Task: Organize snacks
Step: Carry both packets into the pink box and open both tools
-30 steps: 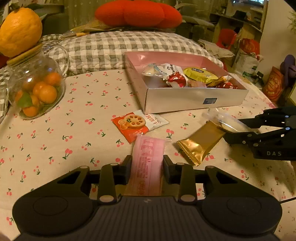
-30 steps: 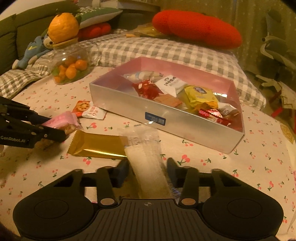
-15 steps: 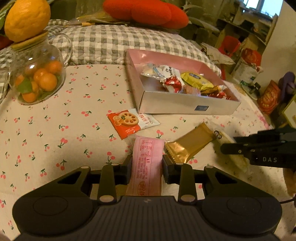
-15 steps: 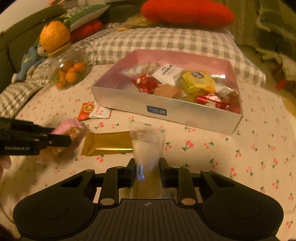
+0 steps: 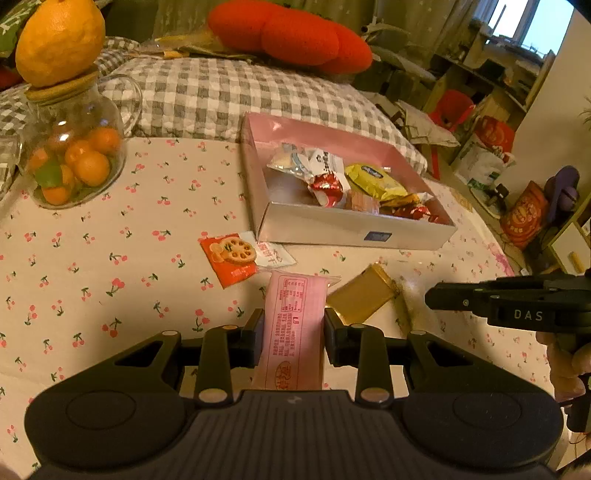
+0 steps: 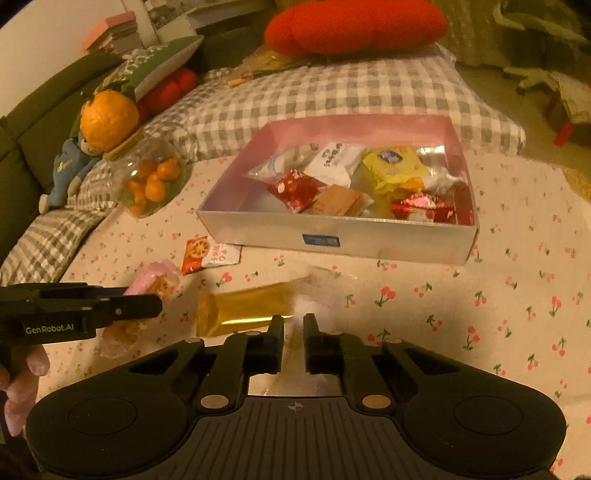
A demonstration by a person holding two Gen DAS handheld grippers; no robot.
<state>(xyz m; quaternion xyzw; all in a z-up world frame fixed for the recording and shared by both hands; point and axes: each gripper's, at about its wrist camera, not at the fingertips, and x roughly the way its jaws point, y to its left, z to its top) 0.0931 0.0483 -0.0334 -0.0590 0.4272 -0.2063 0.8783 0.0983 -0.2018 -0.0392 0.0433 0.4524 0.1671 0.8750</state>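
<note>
My left gripper is shut on a pink snack packet, held just above the cherry-print cloth. My right gripper is shut on a clear-wrapped snack, which looks blurred and sticks out past the fingers. From the left wrist view, the right gripper comes in from the right beside a gold packet lying flat. An orange-red packet lies near the front left corner of the pink-lined box, which holds several wrapped snacks.
A glass jar of small oranges with a large orange on its lid stands at the far left. A grey checked cushion and a red cushion lie behind the box. A person's fingers hold the left gripper.
My right gripper's jaws closed on the clear packet and raised it off the cloth. The left gripper kept its hold on the pink packet; both views rolled a little.
</note>
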